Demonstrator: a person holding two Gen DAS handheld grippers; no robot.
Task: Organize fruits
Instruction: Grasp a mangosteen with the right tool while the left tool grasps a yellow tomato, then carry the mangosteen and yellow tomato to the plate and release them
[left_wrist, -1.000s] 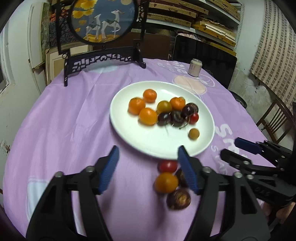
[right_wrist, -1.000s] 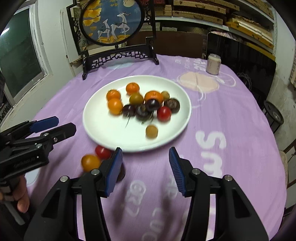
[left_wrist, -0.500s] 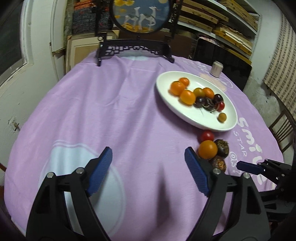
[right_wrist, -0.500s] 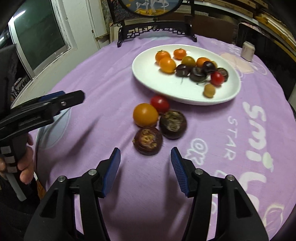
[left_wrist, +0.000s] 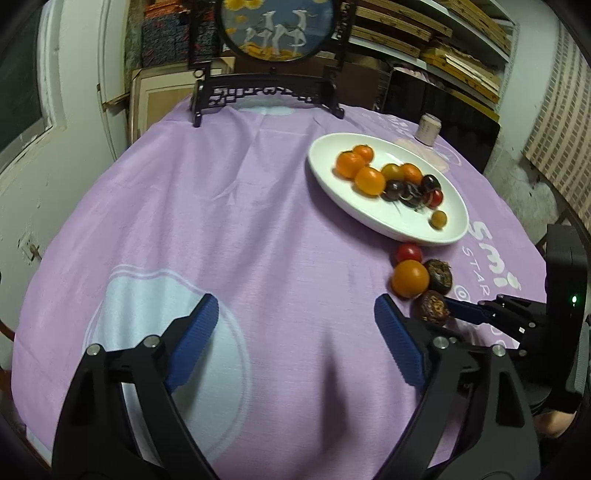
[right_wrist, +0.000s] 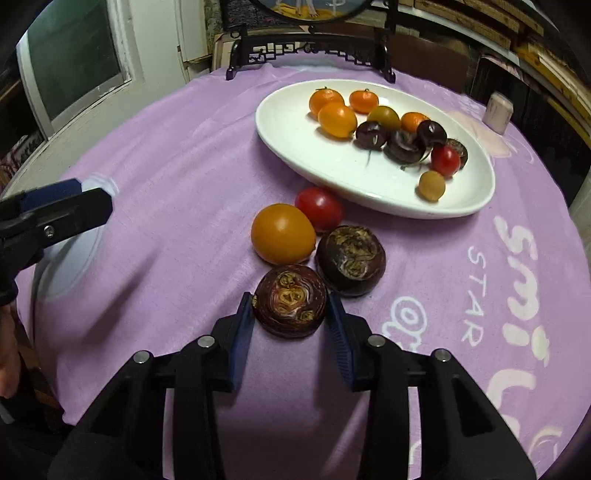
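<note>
Tongs: our right gripper (right_wrist: 290, 314) has just been closing, blue pads bracketing the near water chestnut (right_wrist: 290, 300) on the purple cloth (right_wrist: 177, 155); left gripper (left_wrist: 295, 332) has just been opening, empty | Step: grasping a loose fruit; next we judge a lift toward the white plate (right_wrist: 295, 147) | Axis: chestnut squat, scarred crown up, short axis vertical.

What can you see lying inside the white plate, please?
The white plate holds orange fruits, dark cherries, a red tomato and a small tan fruit. A dark fruit behind the tomato is mostly covered.
</note>
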